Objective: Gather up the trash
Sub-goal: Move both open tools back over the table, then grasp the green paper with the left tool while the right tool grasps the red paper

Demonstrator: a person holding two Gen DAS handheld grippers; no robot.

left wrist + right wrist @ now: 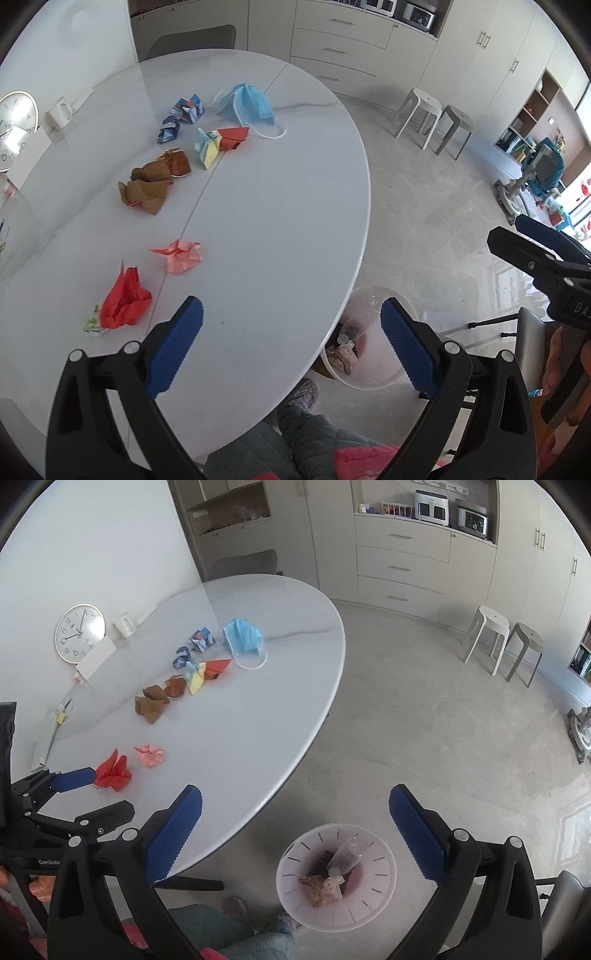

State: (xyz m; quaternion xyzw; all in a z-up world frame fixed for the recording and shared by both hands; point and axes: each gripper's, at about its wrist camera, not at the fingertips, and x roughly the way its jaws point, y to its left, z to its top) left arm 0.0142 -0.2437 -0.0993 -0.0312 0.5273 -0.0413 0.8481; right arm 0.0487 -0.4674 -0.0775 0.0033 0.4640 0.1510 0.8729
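Left wrist view. The left gripper (291,350) hangs over the near rim of the white table (295,206), jaws spread wide with nothing between them. The nearest trash, a red crumpled paper (123,299), lies ahead and to the left of the left finger, its long axis running away from the camera; a pink paper wad (181,254) sits just beyond it. Brown wrappers (147,184), blue wrappers (183,116) and a blue face mask (249,103) lie farther along the table. The bin (369,343) shows partly under the table edge, on the floor.

Right wrist view. The right gripper (295,834) is held above the bin (336,878), jaws fully apart and empty. The bin contains a clear bottle (347,854) and some crumpled scraps, whose kind is hard to tell. The left gripper (88,794) appears at the left edge, one blue fingertip apparently just beside the red crumpled paper (112,771). The left hand is judged the nearer for the next pick.
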